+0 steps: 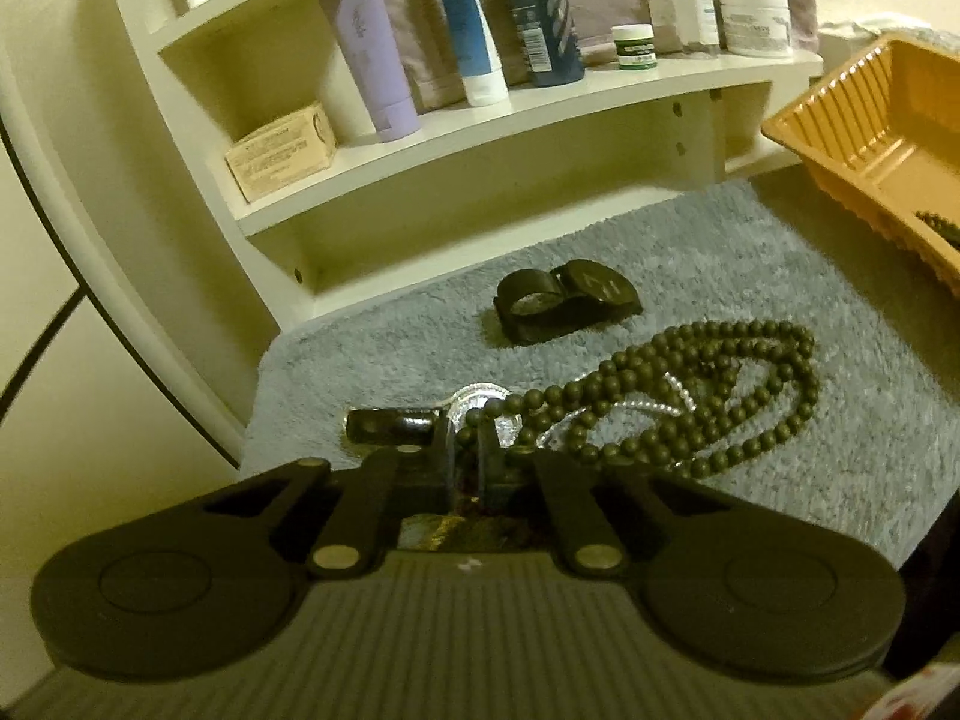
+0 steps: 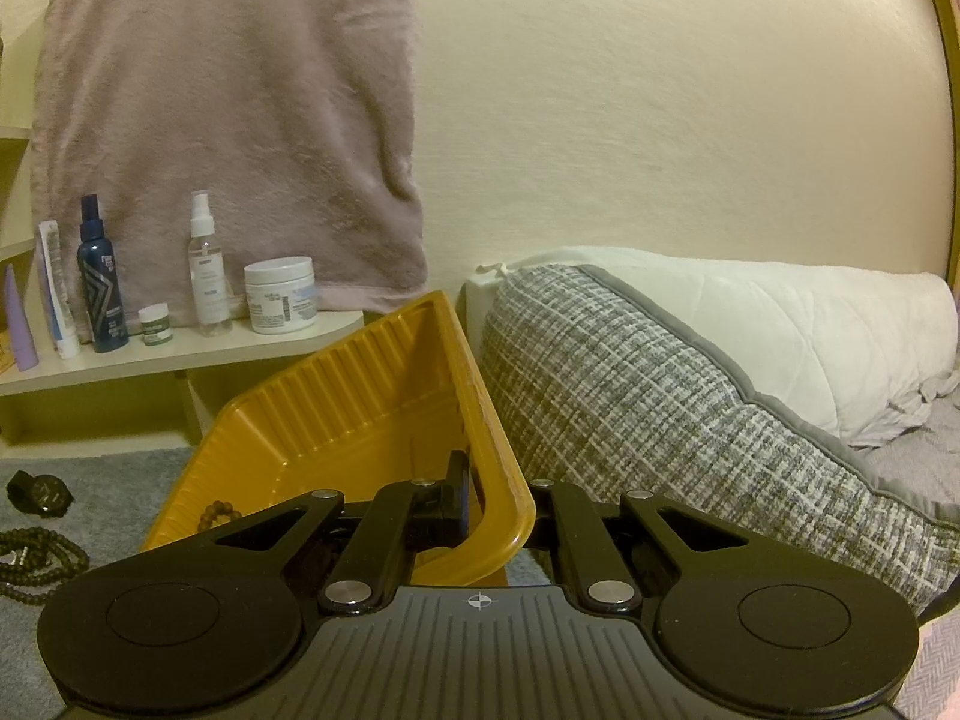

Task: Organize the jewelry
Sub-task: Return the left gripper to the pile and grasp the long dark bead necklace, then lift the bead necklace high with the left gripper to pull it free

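A long strand of dark round beads [image 1: 708, 396] lies coiled on a grey fluffy mat [image 1: 390, 354], over a silver chain and a silver round piece with a black strap [image 1: 390, 426]. My left gripper [image 1: 471, 432] is shut on the near end of the bead necklace. A black watch [image 1: 567, 300] lies farther back on the mat. My right gripper [image 2: 486, 498] is shut on the rim of a yellow ribbed tray [image 2: 360, 420], which stands tilted, with one finger inside its wall. A small bead bracelet [image 2: 219, 510] rests in the tray. The necklace [image 2: 42, 552] and the watch [image 2: 39, 492] also show at the left of the right wrist view.
A cream shelf [image 1: 540, 114] behind the mat carries tubes, bottles, jars and a small box. A pink towel [image 2: 240, 120] hangs above it. A grey checked pillow [image 2: 660, 420] and a white quilt [image 2: 780, 324] lie right of the tray. The tray [image 1: 870, 138] is right of the mat.
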